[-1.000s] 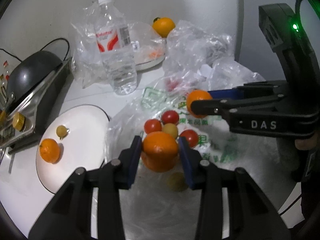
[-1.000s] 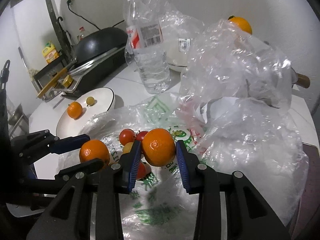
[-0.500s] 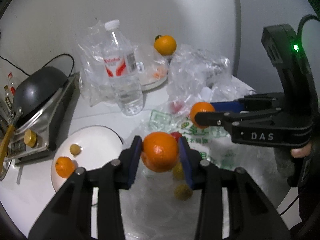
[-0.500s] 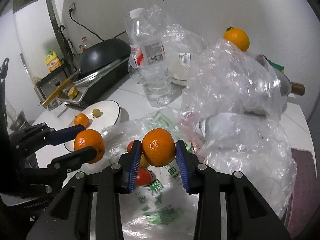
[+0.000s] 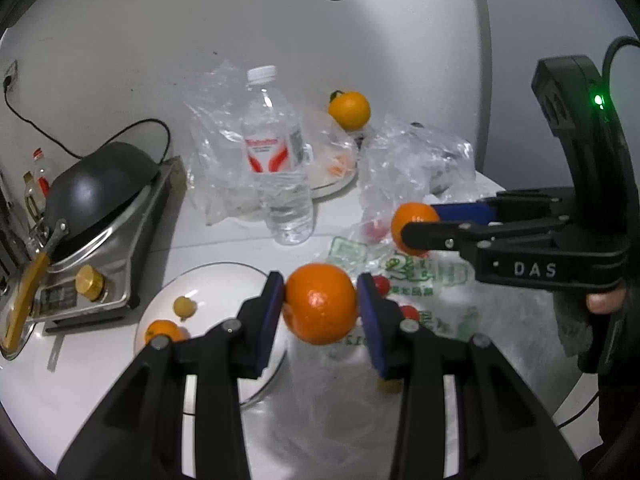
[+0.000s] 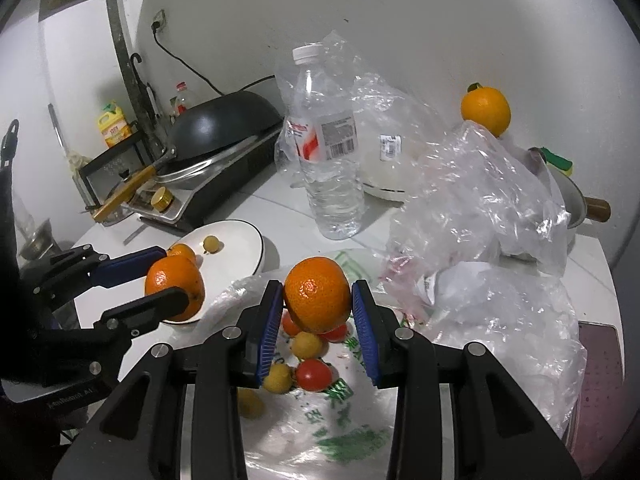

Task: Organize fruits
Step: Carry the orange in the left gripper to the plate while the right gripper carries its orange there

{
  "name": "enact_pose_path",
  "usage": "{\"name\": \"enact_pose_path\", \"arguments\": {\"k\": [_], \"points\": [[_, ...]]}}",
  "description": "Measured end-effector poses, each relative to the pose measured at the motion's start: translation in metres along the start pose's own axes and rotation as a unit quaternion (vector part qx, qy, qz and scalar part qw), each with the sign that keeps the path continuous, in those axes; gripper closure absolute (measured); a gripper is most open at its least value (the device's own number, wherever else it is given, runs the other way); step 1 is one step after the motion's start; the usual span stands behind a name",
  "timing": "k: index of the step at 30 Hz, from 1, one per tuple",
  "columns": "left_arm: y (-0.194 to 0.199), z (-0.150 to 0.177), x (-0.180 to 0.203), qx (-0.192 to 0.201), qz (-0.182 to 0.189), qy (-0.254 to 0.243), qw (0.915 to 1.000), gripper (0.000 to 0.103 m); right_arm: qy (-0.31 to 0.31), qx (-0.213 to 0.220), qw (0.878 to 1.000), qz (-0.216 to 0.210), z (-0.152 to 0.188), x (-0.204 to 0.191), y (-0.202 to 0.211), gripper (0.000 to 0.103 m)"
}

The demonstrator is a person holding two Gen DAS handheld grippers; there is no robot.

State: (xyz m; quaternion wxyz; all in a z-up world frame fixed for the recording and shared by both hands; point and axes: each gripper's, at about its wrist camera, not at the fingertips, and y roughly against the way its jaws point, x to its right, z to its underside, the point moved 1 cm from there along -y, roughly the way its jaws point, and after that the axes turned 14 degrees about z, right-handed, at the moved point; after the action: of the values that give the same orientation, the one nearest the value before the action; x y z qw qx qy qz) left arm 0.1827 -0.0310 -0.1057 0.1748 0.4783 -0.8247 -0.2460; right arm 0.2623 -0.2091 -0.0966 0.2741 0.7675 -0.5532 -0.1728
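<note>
My left gripper [image 5: 320, 312] is pinching a tangerine [image 5: 320, 309], right gripper [image 6: 316, 308] pinching another tangerine [image 6: 317, 294]. The white plate [image 5: 224, 280] sits ahead-left of my left one, so probably it drops first.

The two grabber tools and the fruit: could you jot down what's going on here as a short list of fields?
left gripper: shut on an orange, held in the air
right gripper: shut on another orange, held in the air
white plate: holds one small orange and one small yellow fruit
printed plastic bag: red tomatoes and yellow fruits lie on it
water bottle: upright, behind the bag
far orange: at the back, near the wall
</note>
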Motion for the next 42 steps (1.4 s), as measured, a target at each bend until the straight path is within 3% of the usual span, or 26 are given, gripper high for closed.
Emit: {"name": "enact_pose_path", "arguments": {"k": [24,42], "points": [[0.021,0.042,-0.089,-0.002,-0.024,0.062,0.9978,0.064,0.052,-0.023,0.998,-0.019,-0.018,-0.084,-0.035,0.065],[-0.002,0.076,-0.129,-0.036,-0.02,0.095,0.9946,0.064,0.089,-0.065,0.993,-0.045,-0.016,-0.136,-0.078,0.065]]}}
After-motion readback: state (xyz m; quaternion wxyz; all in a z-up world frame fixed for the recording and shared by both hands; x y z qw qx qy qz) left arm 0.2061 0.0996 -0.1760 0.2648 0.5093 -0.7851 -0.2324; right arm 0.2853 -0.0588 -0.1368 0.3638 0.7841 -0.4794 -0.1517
